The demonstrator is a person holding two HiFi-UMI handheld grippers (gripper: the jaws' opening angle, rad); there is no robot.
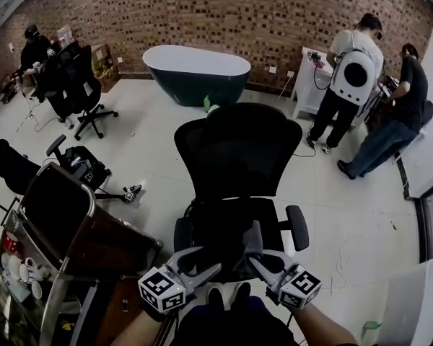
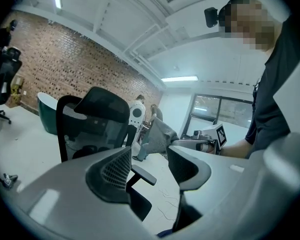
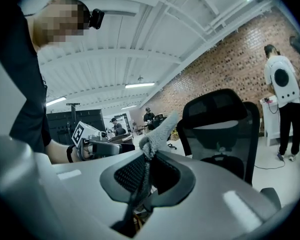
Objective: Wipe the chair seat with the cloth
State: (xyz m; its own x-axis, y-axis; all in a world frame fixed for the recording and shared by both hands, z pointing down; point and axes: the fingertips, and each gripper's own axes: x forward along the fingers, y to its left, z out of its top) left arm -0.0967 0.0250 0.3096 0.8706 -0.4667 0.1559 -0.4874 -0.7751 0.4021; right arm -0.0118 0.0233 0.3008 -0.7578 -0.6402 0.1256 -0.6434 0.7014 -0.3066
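1. Nearest the head camera, the left gripper [image 1: 206,260] and the right gripper [image 1: 258,259] are held side by side, near each other, at the front edge of the black mesh office chair [image 1: 234,150].
2. Left gripper: jaws stand apart, with nothing between them.
3. Right gripper: jaws are closed on the grey knitted cloth [image 3: 157,131]. One end of the cloth projects beyond the jaw tips; the other end trails back between the jaws.
4. Cloth position: in the head view it lies over the front part of the black chair seat [image 1: 216,231]. Contact with the seat cannot be confirmed.
5. Chair orientation: backrest on the far side, one armrest on each side of the seat.
6. Background: a dark green oval bathtub [image 1: 196,71] stands on the pale floor [image 1: 144,150] before the red brick wall [image 1: 224,13].
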